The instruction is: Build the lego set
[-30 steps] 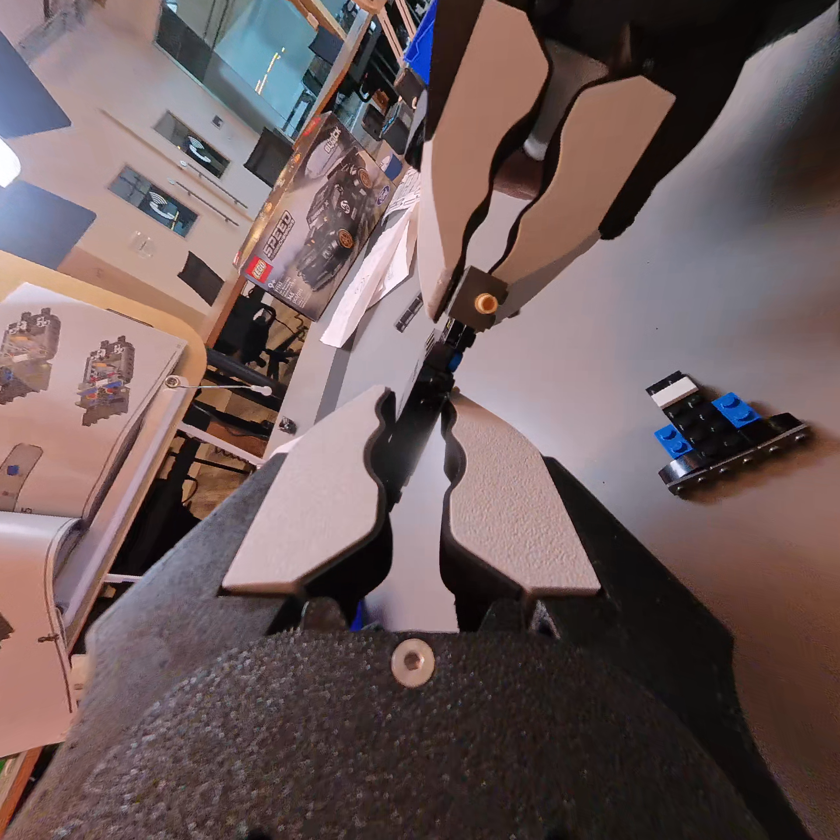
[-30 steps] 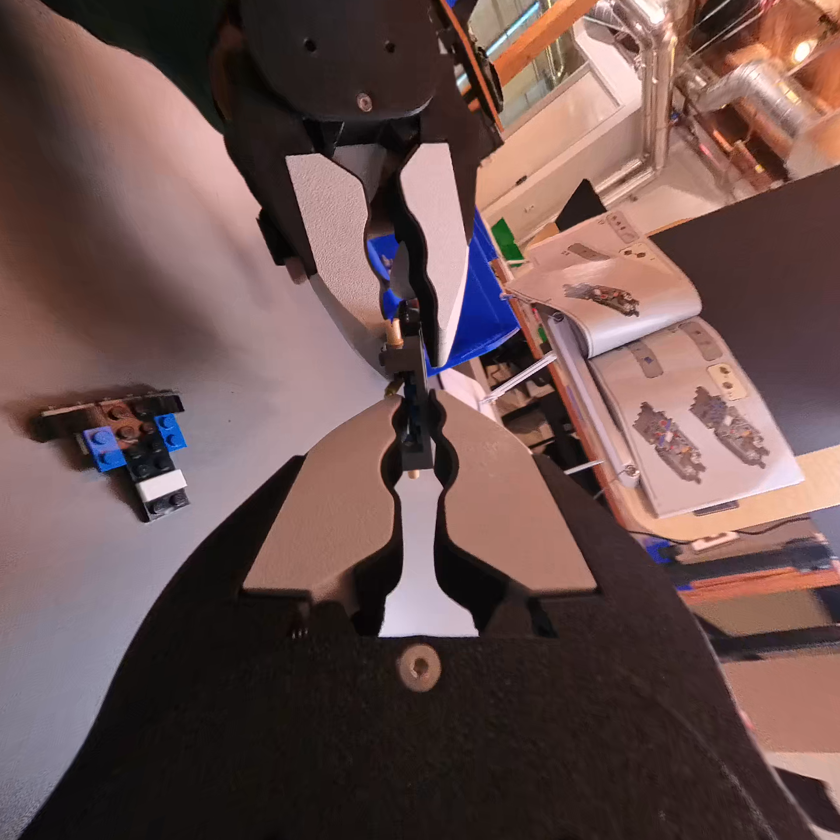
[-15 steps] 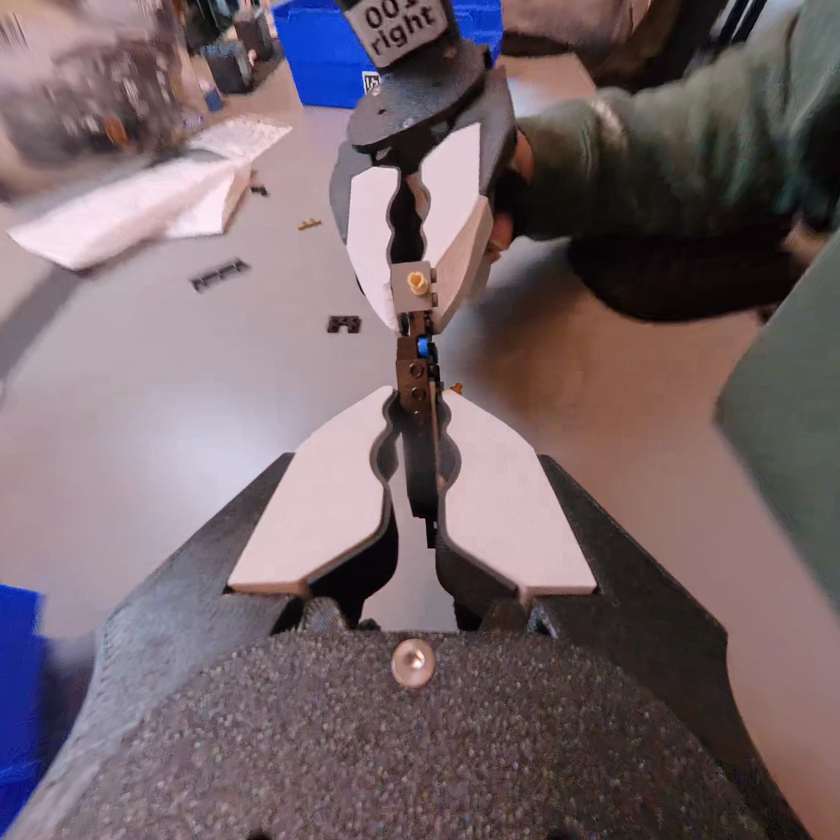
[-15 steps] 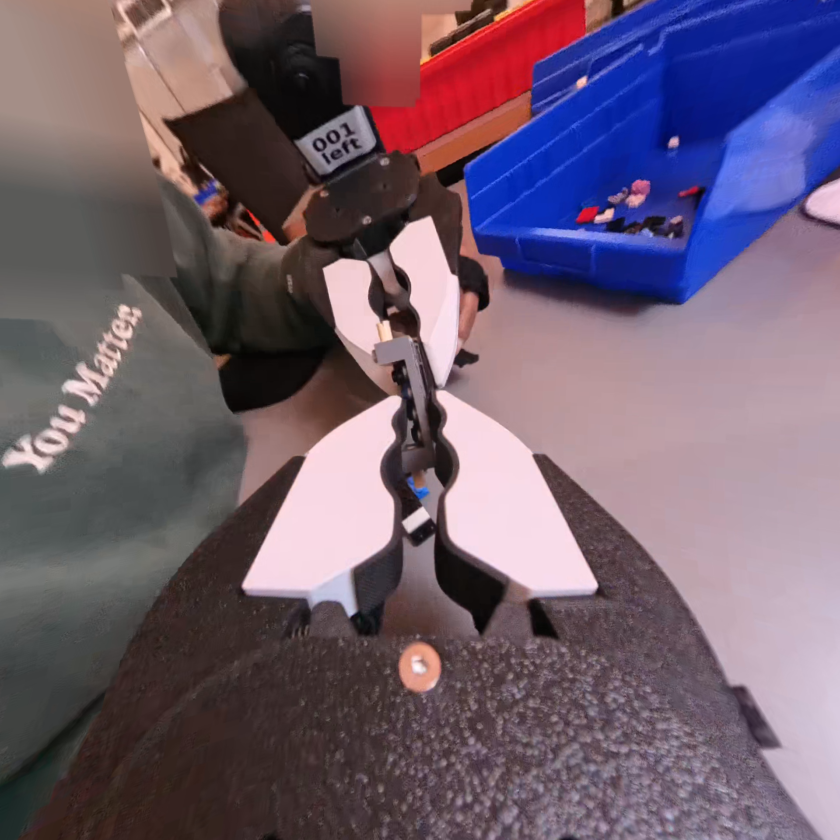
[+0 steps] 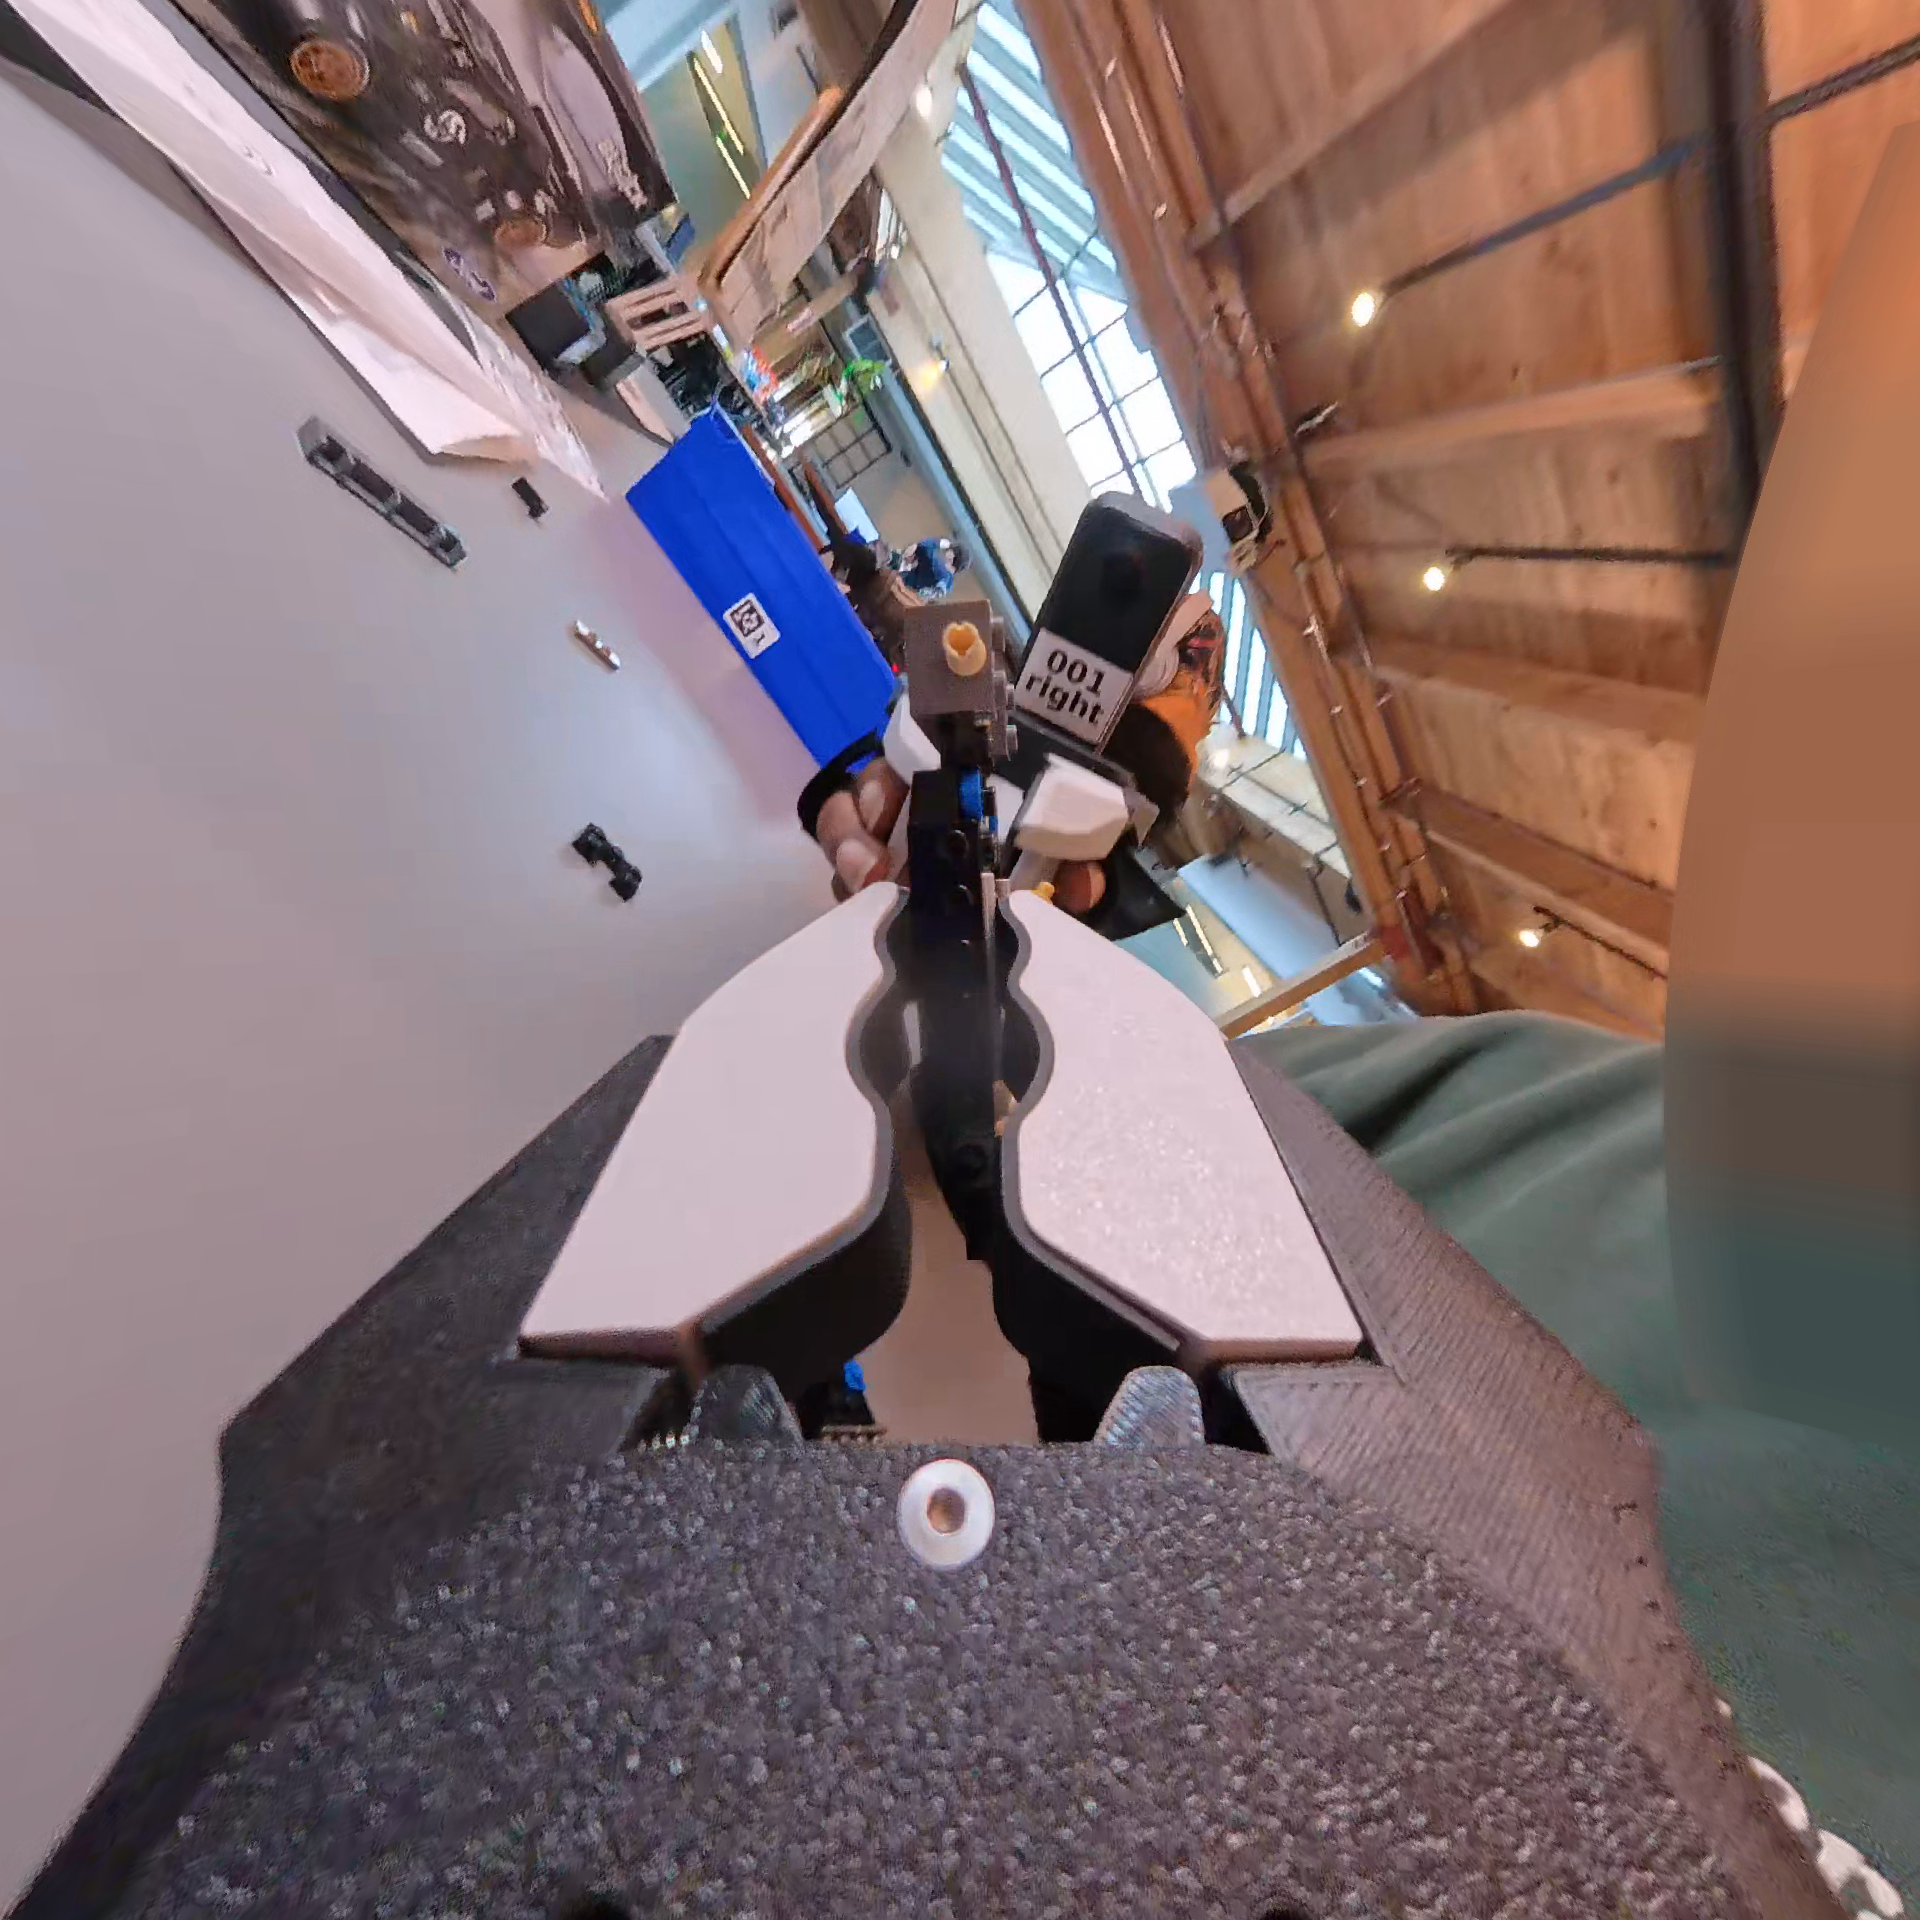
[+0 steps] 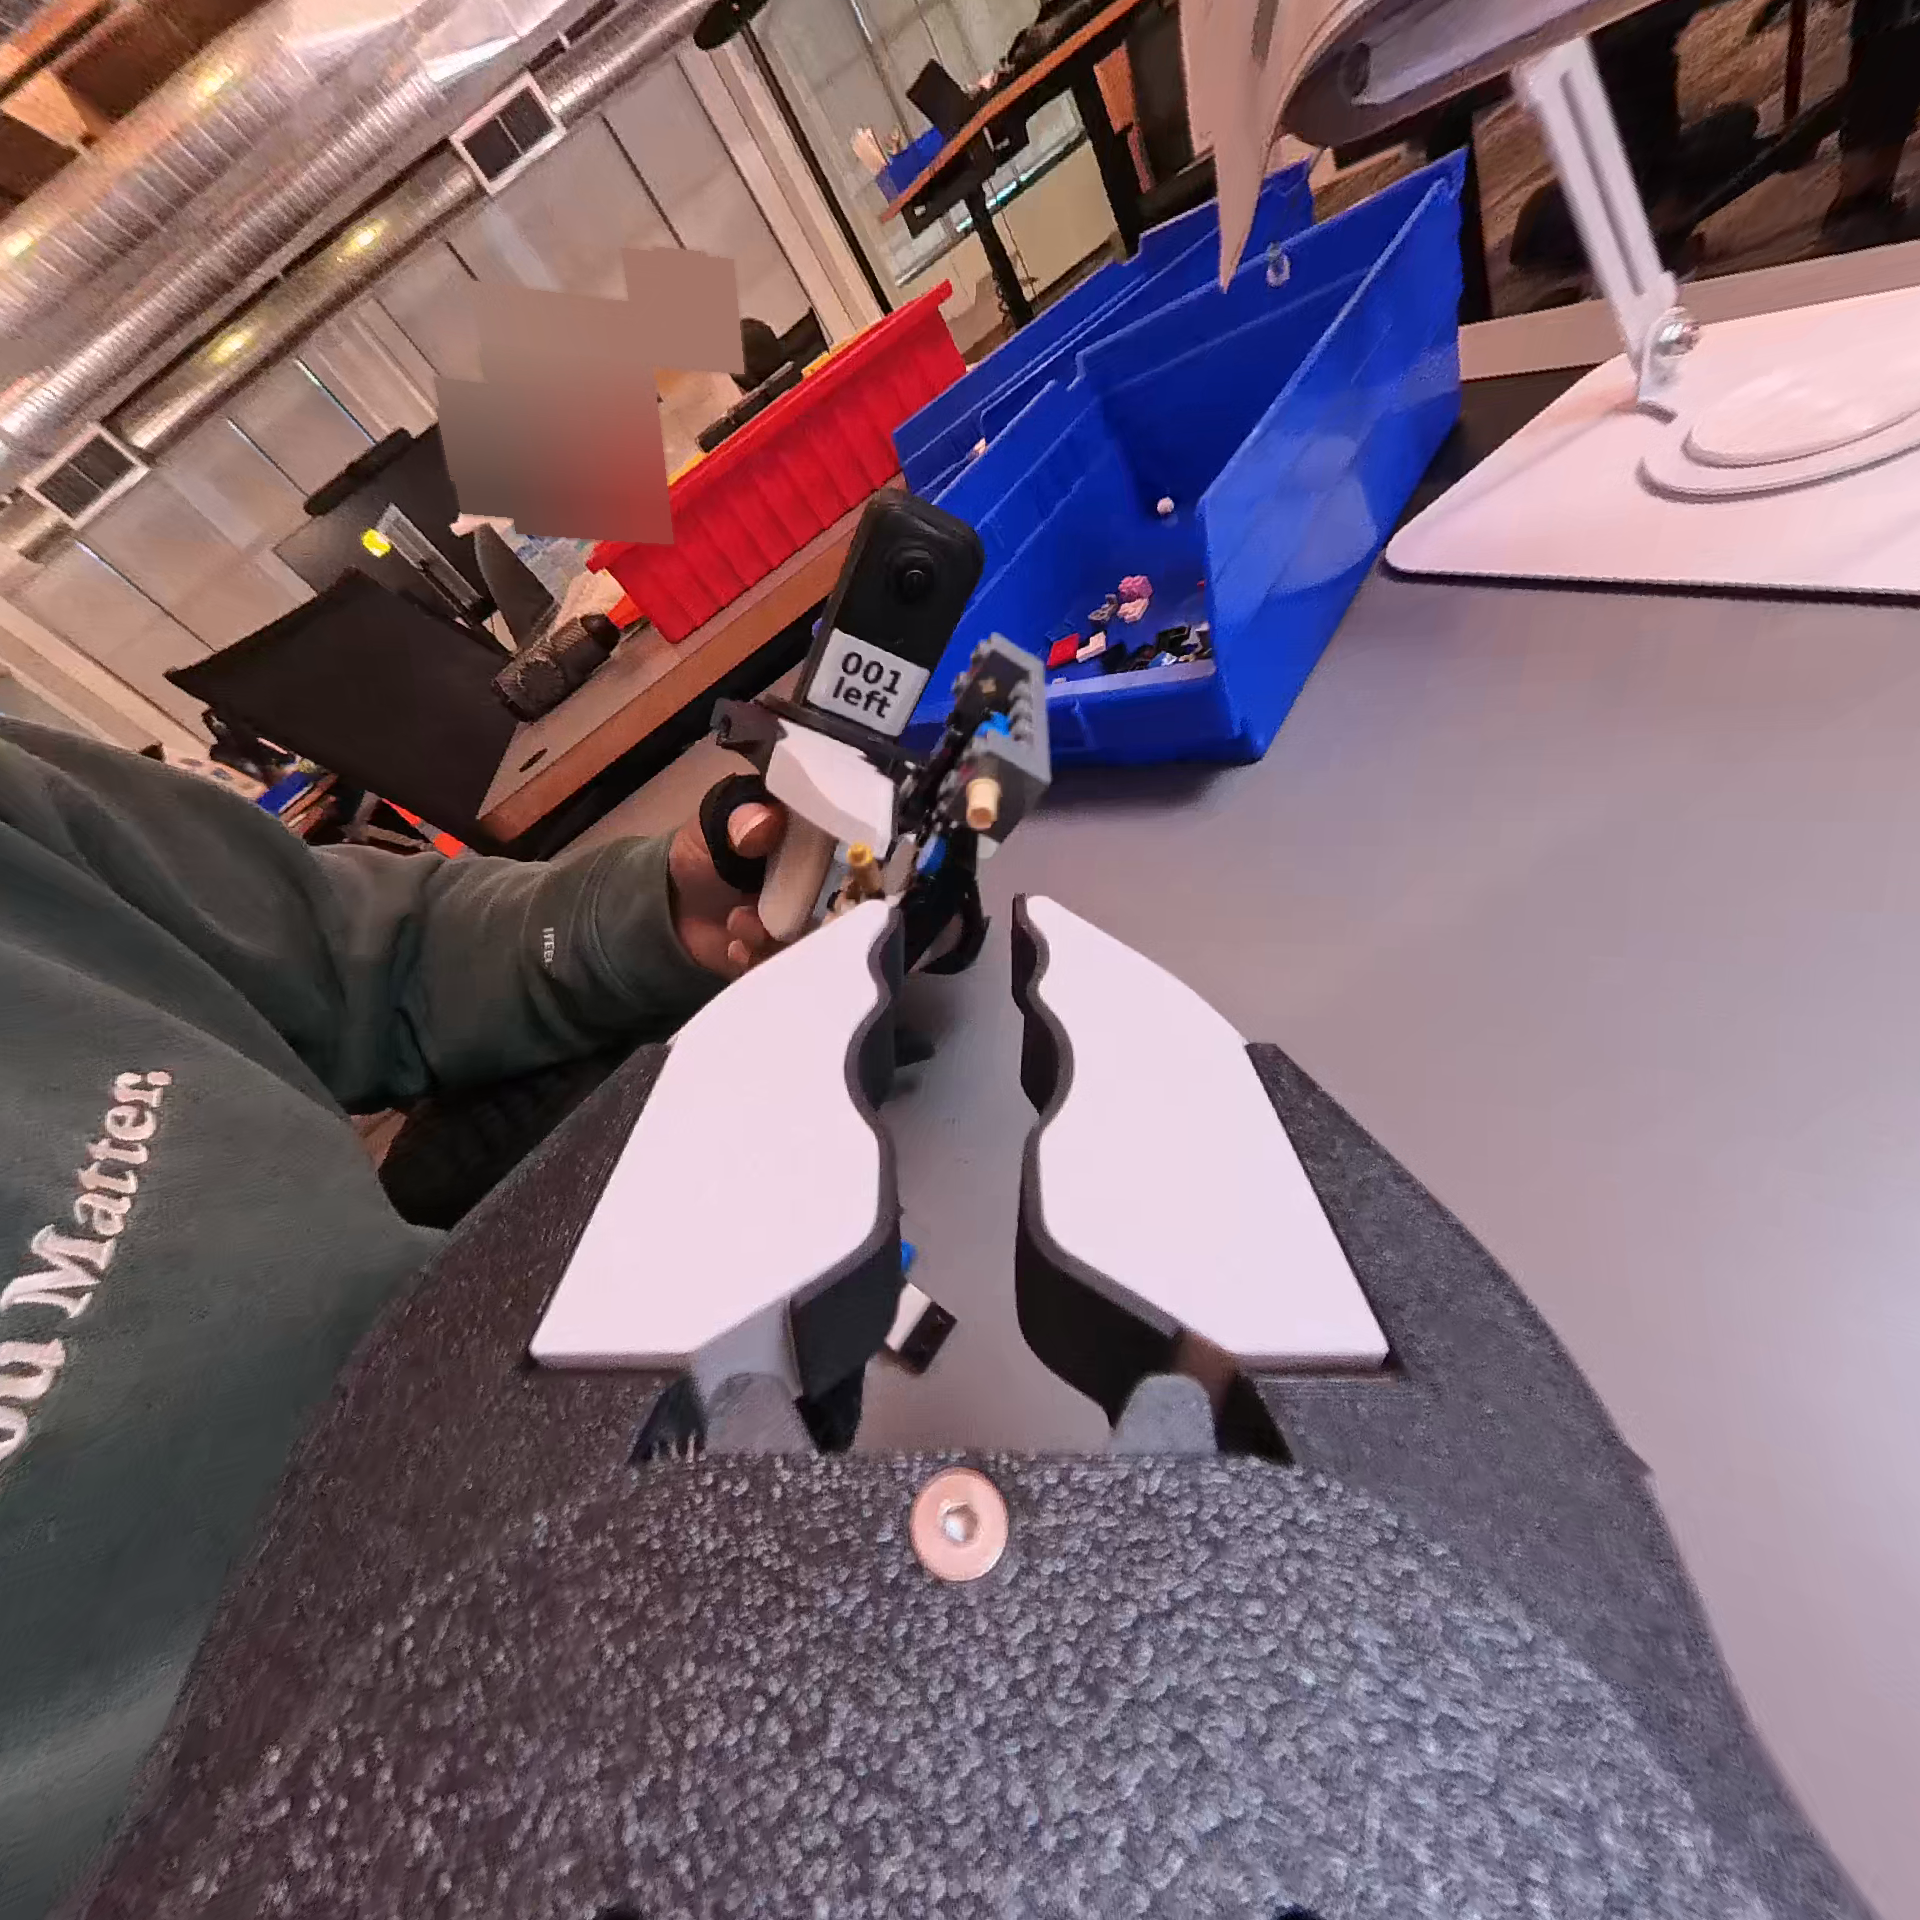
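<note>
- While the left gripper (image 5: 951, 925) is clamped on a slim black brick assembly (image 5: 948, 966) with blue studs, that assembly stands out beyond its white fingers (image 5: 769, 1122) and carries a grey block (image 5: 948, 675) with a tan peg (image 5: 961, 649) at its far end.
- Beyond the grey block, the right gripper (image 5: 997, 779) appears with a black camera and a white label above it.
- From the right wrist view, the right gripper (image 6: 951, 914) has its jaws parted, with grey tabletop (image 6: 1507, 935) showing between them; nothing is held.
- Just past its fingertips the brick assembly (image 6: 961, 790) sits in the left gripper (image 6: 894, 821), held by a hand (image 6: 717, 894) in a green sleeve.
- Behind the assembly stands a blue plastic bin (image 6: 1299, 499) holding small loose bricks; a red bin (image 6: 800, 468) lies farther back.
- Left of the assembly in the left wrist view, small black pieces (image 5: 608, 862) and white paper sheets (image 5: 343, 301) lie on the tabletop.
</note>
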{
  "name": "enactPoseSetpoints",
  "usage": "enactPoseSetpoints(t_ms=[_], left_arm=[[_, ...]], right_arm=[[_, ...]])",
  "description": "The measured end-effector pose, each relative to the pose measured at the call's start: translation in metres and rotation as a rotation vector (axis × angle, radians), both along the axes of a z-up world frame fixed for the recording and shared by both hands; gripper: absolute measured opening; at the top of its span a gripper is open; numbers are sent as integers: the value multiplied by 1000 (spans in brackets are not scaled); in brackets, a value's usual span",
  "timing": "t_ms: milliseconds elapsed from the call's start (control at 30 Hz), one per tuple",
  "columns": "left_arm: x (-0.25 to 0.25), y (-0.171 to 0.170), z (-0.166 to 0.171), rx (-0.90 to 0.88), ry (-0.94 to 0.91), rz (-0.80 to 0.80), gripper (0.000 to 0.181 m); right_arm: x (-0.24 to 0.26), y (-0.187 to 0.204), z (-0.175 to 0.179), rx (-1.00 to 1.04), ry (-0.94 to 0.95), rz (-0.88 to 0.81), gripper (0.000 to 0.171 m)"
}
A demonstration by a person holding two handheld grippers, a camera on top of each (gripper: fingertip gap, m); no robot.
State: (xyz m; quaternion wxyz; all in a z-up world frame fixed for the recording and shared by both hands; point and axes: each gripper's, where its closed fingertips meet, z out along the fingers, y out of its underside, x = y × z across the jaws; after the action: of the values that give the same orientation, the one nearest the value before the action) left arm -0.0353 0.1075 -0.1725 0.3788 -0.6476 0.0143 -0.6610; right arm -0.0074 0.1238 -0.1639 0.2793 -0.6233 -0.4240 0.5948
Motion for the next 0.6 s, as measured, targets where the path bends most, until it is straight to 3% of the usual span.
enactPoseSetpoints(t_ms=[233, 600], left_arm=[[6, 0, 13, 50, 14, 33, 13], [12, 2, 23, 229, 427, 362, 13]], right_arm=[[-10, -6, 13, 129, 31, -104, 16], [-8, 4, 19, 494, -56, -334, 10]])
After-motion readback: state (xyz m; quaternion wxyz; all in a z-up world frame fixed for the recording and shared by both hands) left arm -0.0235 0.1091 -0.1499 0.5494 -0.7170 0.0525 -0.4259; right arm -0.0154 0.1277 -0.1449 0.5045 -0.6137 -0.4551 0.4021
